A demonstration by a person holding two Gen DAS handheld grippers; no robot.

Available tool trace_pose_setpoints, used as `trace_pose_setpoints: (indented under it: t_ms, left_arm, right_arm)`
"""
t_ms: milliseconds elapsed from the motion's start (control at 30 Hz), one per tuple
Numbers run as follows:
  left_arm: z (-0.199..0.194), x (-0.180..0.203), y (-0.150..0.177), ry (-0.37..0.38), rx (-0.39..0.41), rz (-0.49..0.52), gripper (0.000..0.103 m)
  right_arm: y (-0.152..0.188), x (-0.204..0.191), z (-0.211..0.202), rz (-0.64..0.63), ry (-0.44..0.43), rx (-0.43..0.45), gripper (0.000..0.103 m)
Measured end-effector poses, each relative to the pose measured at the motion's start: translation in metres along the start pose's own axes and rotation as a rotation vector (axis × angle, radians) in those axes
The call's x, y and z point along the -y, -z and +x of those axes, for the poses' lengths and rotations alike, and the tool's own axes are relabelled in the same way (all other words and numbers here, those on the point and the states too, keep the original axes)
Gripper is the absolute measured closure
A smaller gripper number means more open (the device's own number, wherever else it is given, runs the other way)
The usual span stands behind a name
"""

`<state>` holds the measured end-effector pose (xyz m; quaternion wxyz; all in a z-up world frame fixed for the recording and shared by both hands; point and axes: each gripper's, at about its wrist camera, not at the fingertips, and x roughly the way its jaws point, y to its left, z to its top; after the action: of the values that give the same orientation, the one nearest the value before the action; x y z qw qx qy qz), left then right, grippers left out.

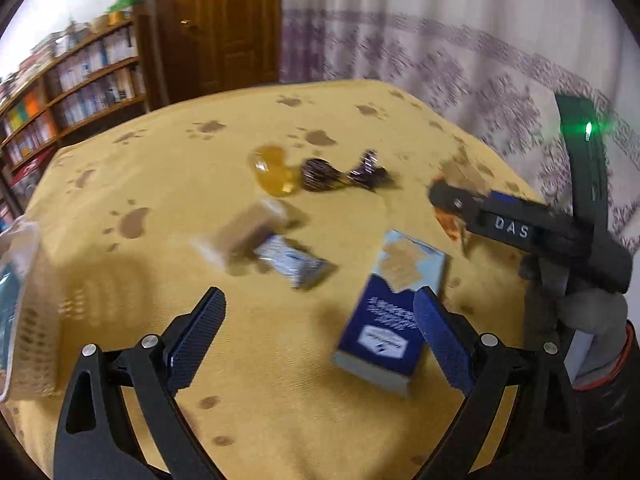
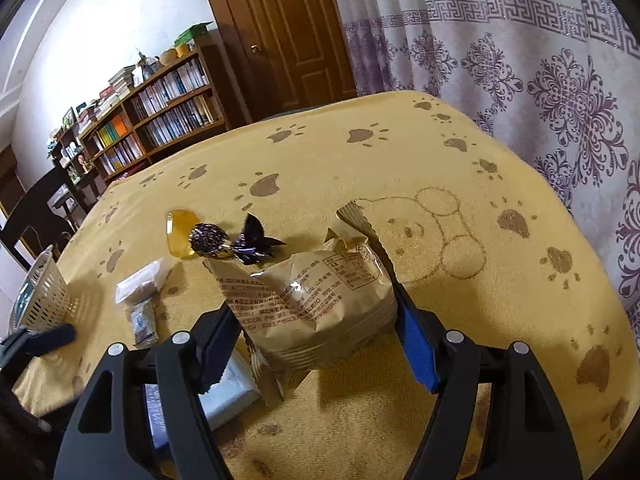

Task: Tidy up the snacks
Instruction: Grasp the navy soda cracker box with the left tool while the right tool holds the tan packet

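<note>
Two black claws, each with thick forked arms and round silver screws at the joints. Left claw [image 1: 320, 344]: dark blue bumpy pads [image 1: 442, 344] on the fingers. Right claw [image 2: 316, 344]: bright blue pad [image 2: 416, 344] on one side. White letters "DAS" and a small green light on its body. Grey glove [image 1: 588, 308], dark sleeve with a red edge.

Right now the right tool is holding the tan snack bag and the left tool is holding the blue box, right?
Not quite. The right tool does hold the tan snack bag, but the left tool is open and holds nothing; the blue box lies on the yellow cloth, as the left wrist view shows.
</note>
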<state>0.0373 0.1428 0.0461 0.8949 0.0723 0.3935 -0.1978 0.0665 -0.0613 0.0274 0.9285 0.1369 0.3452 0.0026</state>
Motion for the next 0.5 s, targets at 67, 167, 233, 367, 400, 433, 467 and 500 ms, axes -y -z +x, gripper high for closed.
trace_pose_setpoints:
  t_ms: [67,167,233,367,400,433,467,500]
  left_arm:
    - [0.008,0.008,-0.001,0.019,-0.016,0.019,0.007]
    - [0.020,0.023,0.000,0.037,-0.037,0.060,0.007]
    - [0.028,0.032,0.001,0.046,-0.049,0.086,0.007]
    - [0.043,0.040,0.003,0.028,-0.069,0.106,0.007]
    - [0.046,0.041,0.004,0.019,-0.073,0.111,0.011]
    - [0.048,0.042,0.004,0.012,-0.077,0.116,0.017]
    - [0.052,0.044,0.005,0.010,-0.087,0.124,0.019]
    - [0.053,0.044,0.006,0.012,-0.092,0.126,0.021]
  right_arm:
    - [0.000,0.000,0.000,0.001,-0.003,0.000,0.031]
    - [0.001,0.001,0.002,0.009,-0.002,-0.001,0.031]
    - [0.001,0.001,0.001,0.009,-0.001,0.002,0.031]
    - [0.001,0.001,0.001,0.010,-0.002,0.003,0.031]
    - [0.001,0.001,0.001,0.009,-0.002,0.003,0.031]
    - [0.001,0.001,0.001,0.008,-0.002,0.004,0.031]
    - [0.001,0.001,0.001,0.006,-0.002,0.005,0.031]
    - [0.001,0.001,0.001,0.004,-0.002,0.005,0.031]
